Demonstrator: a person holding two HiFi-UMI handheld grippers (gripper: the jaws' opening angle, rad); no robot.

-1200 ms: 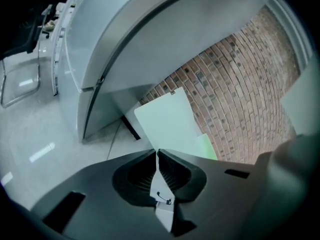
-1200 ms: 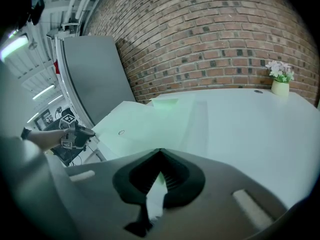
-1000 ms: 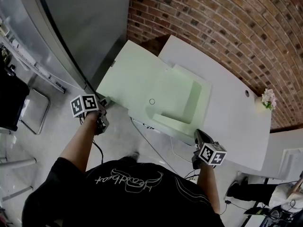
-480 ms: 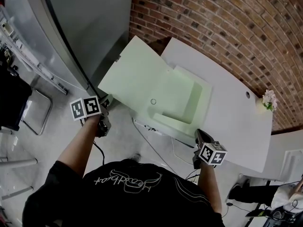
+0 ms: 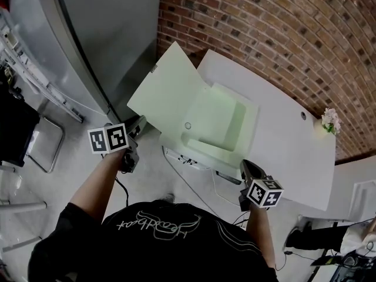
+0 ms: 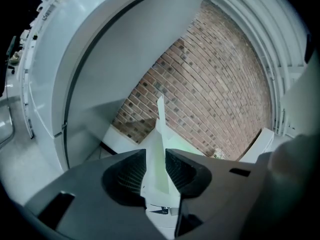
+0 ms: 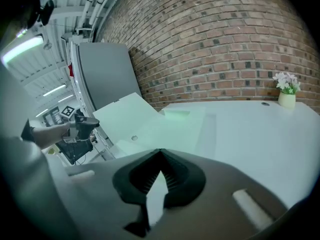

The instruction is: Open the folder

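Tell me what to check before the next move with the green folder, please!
1. Cover raised off the rest of the folder: ok, it stands tilted, partly open.
2. Left tongs gripping the cover: not ok. The cover's edge sits between them, but the jaws have just been opening and do not press it.
3. Right tongs holding the folder's near corner: cannot tell. Their tips are together there.
4. Folder lying fully open: not ok.
5. Flower pot clear of the folder: ok, it is far along the table.
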